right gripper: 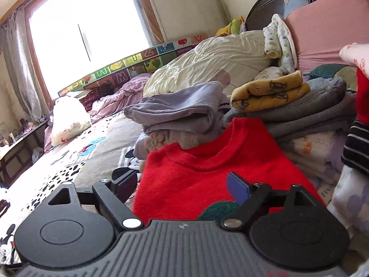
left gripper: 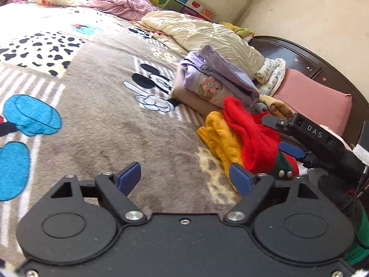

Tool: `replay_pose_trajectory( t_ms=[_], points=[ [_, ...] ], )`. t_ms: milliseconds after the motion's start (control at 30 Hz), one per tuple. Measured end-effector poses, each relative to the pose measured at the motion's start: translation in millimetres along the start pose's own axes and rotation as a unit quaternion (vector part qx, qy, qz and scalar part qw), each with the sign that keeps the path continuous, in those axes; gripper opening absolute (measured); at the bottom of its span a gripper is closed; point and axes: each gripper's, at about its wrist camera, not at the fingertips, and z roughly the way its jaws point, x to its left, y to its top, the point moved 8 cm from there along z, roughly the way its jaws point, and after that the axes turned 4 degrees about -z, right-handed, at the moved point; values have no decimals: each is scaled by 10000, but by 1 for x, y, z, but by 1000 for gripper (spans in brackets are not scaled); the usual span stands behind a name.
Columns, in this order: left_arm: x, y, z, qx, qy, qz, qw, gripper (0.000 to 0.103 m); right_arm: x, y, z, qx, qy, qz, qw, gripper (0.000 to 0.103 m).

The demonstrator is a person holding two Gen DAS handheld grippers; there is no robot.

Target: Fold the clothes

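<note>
The left gripper [left gripper: 185,180] is held wide open above the grey cartoon-print blanket [left gripper: 96,124], and nothing is gripped between its blue-padded fingers [left gripper: 129,176]. To its right, a red knitted sweater [left gripper: 253,138] is seen lying crumpled on the blanket, partly over a yellow knitted garment [left gripper: 219,136]. The right gripper [left gripper: 286,136] is seen reaching into the red knit from the right, one finger above the fabric and one below it.

From the right wrist view, the right gripper [right gripper: 182,187] is spread wide, with the red sweater [right gripper: 207,175] lying between its fingers; whether the cloth is actually pinched cannot be told. Behind the sweater, a folded stack topped by lavender trousers [right gripper: 180,110] is seen, and beside it a grey folded pile carrying a yellow printed garment [right gripper: 269,92]. A cream quilt [right gripper: 214,57] and a pink pillow [right gripper: 327,30] lie further back against the dark headboard [right gripper: 276,2].
</note>
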Motion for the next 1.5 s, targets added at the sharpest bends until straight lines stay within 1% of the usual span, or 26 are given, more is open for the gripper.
replay_pose_trajectory(
  t_ms=[33, 67, 100, 167, 267, 300, 333, 467, 633, 767, 867, 933, 1033, 1133, 1233, 1267, 1367, 1400, 1500],
  points=[
    [6, 3, -11, -71, 133, 34, 9999, 85, 13, -3, -2, 82, 34, -94, 9999, 93],
    [11, 7, -21, -165, 257, 66, 9995, 86, 27, -7, -4, 154, 75, -205, 9996, 96],
    [18, 11, -36, -292, 407, 111, 9987, 90, 39, -10, -7, 212, 126, -308, 9992, 100],
    [28, 17, -60, -498, 615, 162, 9967, 93, 64, -16, -14, 312, 243, -502, 9980, 102],
    [41, 23, -94, -758, 904, 200, 9928, 99, 99, -19, -27, 390, 428, -642, 9963, 102],
    [46, 24, -107, -845, 1056, 229, 9905, 103, 109, -19, -32, 403, 513, -646, 9958, 102],
    [50, 24, -117, -896, 1177, 253, 9887, 103, 117, -20, -36, 412, 578, -650, 9954, 102],
    [63, 21, -150, -969, 1594, 316, 9820, 103, 152, -29, -61, 442, 685, -802, 9934, 103],
    [70, 11, -179, -960, 1734, 570, 9785, 103, 185, -58, -88, 702, 844, -911, 9898, 103],
    [72, 3, -195, -975, 1886, 720, 9746, 103, 204, -73, -105, 839, 857, -1039, 9873, 103],
    [72, -2, -208, -1088, 2223, 985, 9639, 103, 216, -80, -117, 891, 837, -1158, 9857, 103],
    [69, -4, -216, -1157, 2341, 1153, 9584, 103, 224, -84, -126, 917, 858, -1243, 9843, 103],
    [65, -7, -224, -1186, 2311, 1246, 9576, 103, 235, -89, -139, 958, 891, -1396, 9815, 103],
    [62, -9, -234, -1321, 2449, 1334, 9512, 103, 244, -93, -152, 966, 896, -1514, 9796, 103],
    [61, -12, -242, -1380, 2501, 1309, 9493, 103, 249, -98, -164, 1018, 893, -1608, 9777, 103],
    [60, -14, -245, -1382, 2501, 1266, 9499, 103, 250, -99, -168, 1026, 892, -1627, 9773, 103],
    [58, -19, -249, -1137, 2566, 1148, 9529, 103, 251, -103, -180, 1032, 875, -1657, 9768, 103],
    [57, -21, -251, -1078, 2635, 1155, 9516, 103, 251, -104, -183, 1038, 871, -1641, 9771, 103],
    [53, -29, -253, -991, 2992, 1358, 9393, 103, 249, -107, -194, 1065, 869, -1565, 9781, 103]
  ],
)
